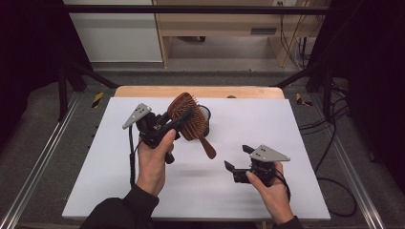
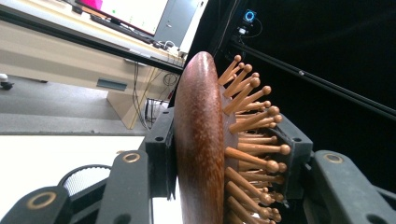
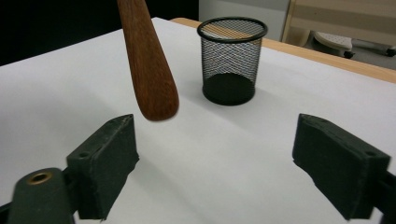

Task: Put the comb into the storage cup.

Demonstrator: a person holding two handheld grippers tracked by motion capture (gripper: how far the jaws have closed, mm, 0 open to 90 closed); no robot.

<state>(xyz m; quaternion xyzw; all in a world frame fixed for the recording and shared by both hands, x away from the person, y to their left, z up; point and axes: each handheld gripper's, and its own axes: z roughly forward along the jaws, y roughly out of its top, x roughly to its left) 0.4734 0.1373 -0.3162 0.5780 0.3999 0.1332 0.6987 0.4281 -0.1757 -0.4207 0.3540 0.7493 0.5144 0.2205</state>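
No legible text, labels, brand marks or numbers on any surface. Monitor screen (image 2: 140, 14) in left gripper view shows bright content, too blurred to read.

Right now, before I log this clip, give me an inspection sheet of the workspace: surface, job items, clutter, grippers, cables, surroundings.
Surface: white board on a wooden table, bare apart from the cup.
Job's things: wooden hairbrush lifted off the board, handle hanging down; black mesh cup upright, looks empty.
Clutter: nothing seen.
Grippers: left gripper shut on the brush head, bristles against one jaw; right gripper open, holding nothing, low over the board.
Cables: black gripper cable by the left hand; more on the floor at right.
Surroundings: dark curtains, metal frame, wooden desk behind.
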